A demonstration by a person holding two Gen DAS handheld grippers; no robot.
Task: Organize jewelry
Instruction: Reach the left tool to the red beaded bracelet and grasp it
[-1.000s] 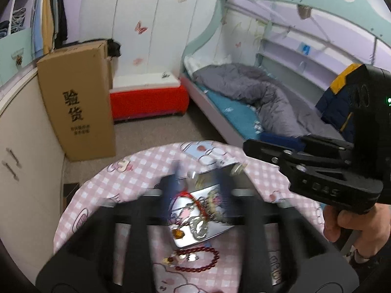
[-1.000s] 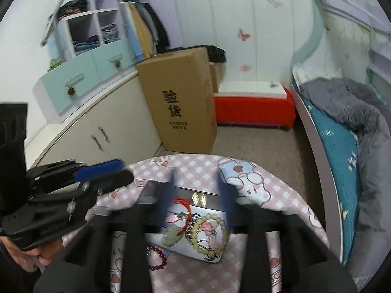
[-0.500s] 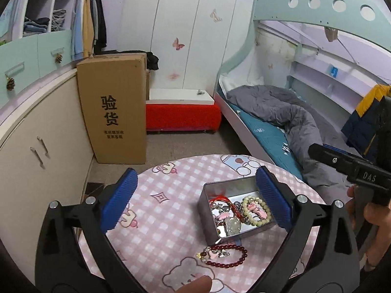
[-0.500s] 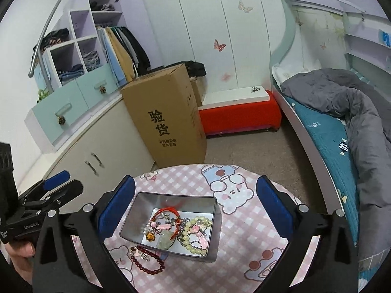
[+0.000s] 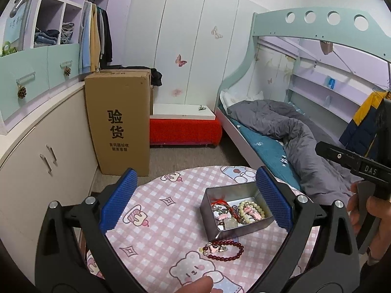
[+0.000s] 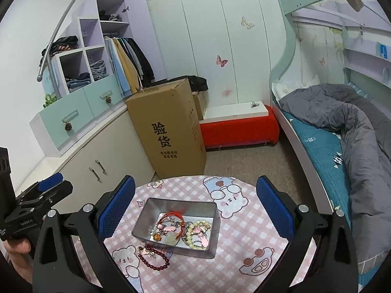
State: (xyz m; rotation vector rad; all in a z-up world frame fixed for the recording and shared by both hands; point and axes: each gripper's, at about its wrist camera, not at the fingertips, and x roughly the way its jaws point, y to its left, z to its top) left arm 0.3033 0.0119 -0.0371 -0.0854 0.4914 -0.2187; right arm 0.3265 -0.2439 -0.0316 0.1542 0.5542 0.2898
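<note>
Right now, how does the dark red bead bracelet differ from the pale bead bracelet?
The dark red bead bracelet lies on the pink checked tablecloth, just outside the metal tin; the pale bead bracelet lies inside the tin. The red one lies alone, spread in an open loop; the pale one is heaped among other jewelry. Their colours differ, deep red against creamy green. Both are strung round beads, and neither is held by a gripper.

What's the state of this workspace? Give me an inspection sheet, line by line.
Surface: round table under a pink checked cloth with cartoon prints.
Job's things: open metal tin holding mixed bracelets and charms; dark red bead bracelet lies outside, beside the tin.
Clutter: nothing seen on the table.
Grippers: left gripper and right gripper both above the table, jaws wide open, empty.
Cables: nothing seen.
Surroundings: cardboard box, red bench, bed, wardrobe shelves.
</note>
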